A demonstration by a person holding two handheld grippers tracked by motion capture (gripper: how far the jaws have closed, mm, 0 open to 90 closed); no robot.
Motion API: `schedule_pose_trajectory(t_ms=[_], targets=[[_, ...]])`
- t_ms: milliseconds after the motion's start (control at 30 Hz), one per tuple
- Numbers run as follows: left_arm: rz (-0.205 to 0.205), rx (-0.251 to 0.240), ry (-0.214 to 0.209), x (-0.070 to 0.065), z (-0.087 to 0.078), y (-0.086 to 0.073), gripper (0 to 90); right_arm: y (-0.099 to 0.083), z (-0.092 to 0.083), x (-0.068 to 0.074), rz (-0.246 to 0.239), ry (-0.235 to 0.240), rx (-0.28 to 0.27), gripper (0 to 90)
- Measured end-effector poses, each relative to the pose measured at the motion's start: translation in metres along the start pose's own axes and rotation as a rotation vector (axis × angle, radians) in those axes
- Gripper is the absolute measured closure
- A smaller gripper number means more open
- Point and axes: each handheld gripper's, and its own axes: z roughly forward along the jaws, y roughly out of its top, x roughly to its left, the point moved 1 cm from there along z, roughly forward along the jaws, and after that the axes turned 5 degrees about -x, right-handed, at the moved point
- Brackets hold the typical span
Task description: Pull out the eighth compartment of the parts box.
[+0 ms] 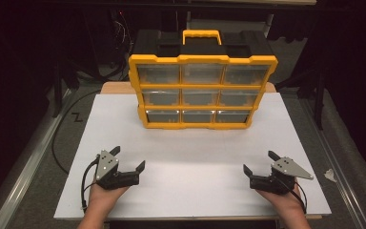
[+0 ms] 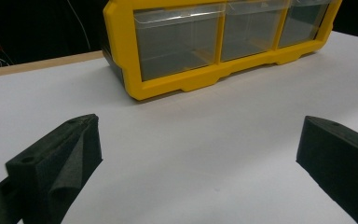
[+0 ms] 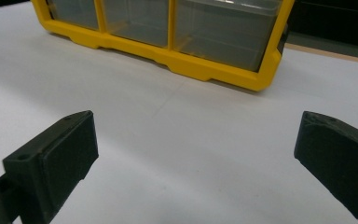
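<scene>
A yellow and black organiser case (image 1: 201, 86) stands upright at the back middle of the white table (image 1: 190, 157), its handle on top and its clear drawers facing me in three rows. All the drawers look pushed in. My left gripper (image 1: 128, 158) rests near the front left, open, with nothing between its jaws. My right gripper (image 1: 260, 162) rests near the front right, open and empty too. In the left gripper view the case (image 2: 214, 42) lies ahead and to the right. In the right gripper view the case (image 3: 168, 32) lies ahead and to the left.
A wooden board (image 1: 119, 87) shows under the white top at the back. A black cable (image 1: 57, 143) loops on the grey floor at the left. A metal rail (image 1: 24, 167) runs along the left side. A scrap of white paper (image 1: 329, 174) lies on the floor at the right.
</scene>
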Motion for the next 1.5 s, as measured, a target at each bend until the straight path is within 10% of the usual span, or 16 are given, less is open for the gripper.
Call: schedule_pose_trajectory(t_ms=[767,1500], targets=[[0.011,0.008,-0.001,-0.001,0.002,-0.001,0.3,0.000,0.010,-0.002,-0.002,-0.017,0.010,0.8],[0.016,0.014,0.007,0.000,0.002,-0.002,0.3,0.021,0.064,-0.001,-0.005,-0.054,0.018,0.9]])
